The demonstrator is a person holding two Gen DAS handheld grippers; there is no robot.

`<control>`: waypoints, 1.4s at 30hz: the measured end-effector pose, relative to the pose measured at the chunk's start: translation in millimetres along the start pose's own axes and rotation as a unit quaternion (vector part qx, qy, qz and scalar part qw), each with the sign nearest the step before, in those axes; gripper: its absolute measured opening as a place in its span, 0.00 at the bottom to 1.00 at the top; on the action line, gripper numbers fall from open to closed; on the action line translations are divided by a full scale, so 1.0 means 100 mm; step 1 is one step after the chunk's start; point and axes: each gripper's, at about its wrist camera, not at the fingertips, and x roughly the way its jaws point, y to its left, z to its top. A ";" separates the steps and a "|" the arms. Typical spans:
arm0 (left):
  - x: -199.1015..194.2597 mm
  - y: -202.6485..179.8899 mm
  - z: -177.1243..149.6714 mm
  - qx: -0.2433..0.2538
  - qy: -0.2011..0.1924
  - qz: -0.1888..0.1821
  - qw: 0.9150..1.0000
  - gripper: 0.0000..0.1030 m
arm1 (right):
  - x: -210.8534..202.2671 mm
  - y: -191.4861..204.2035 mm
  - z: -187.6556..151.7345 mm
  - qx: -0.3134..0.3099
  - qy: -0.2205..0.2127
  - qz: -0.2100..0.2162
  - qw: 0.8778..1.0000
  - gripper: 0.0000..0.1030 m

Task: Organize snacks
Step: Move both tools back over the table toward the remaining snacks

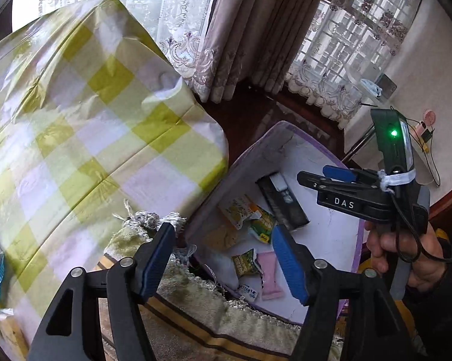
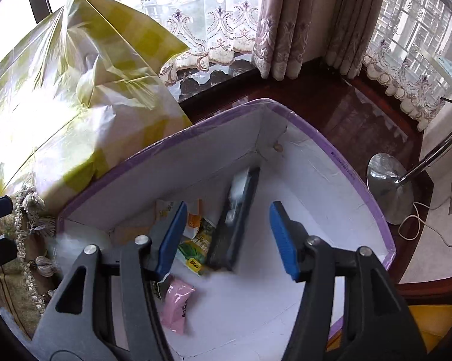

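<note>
A white box with a purple rim [image 1: 331,234] [image 2: 316,162] stands on the floor and holds several snacks: a long black packet [image 1: 281,201] [image 2: 235,225], green and yellow packets [image 1: 256,219] [image 2: 196,243] and a pink packet [image 1: 269,273] [image 2: 176,303]. My left gripper [image 1: 226,261] is open and empty, above the box's near left edge. My right gripper [image 2: 229,237] is open and empty, over the inside of the box; it also shows in the left wrist view [image 1: 322,177], where its jaws look nearly closed.
A table under a yellow-and-white checked cloth [image 1: 84,126] [image 2: 84,90] rises left of the box. A fringed rug [image 1: 202,310] lies in front. A chrome lamp base [image 2: 389,186] stands to the right. Curtains [image 2: 286,24] hang behind.
</note>
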 end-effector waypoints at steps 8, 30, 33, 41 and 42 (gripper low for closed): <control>-0.08 0.07 -0.05 -0.011 -0.009 0.007 1.000 0.66 | -0.04 0.16 -0.04 -0.019 -0.003 0.014 1.000 0.60; -0.72 0.93 -0.50 -0.140 -0.066 0.064 0.986 0.66 | -0.28 1.21 -0.07 -0.113 -0.020 0.062 0.991 0.65; -0.89 1.11 -0.66 -0.169 -0.075 0.077 0.980 0.66 | -0.33 1.43 -0.13 -0.133 -0.021 0.077 0.988 0.65; -1.36 1.62 -1.25 -0.257 -0.077 0.126 0.955 0.66 | -0.48 2.00 -0.28 -0.188 -0.030 0.114 0.975 0.66; -1.42 1.68 -1.34 -0.268 -0.076 0.130 0.952 0.66 | -0.50 2.05 -0.28 -0.192 -0.031 0.120 0.974 0.66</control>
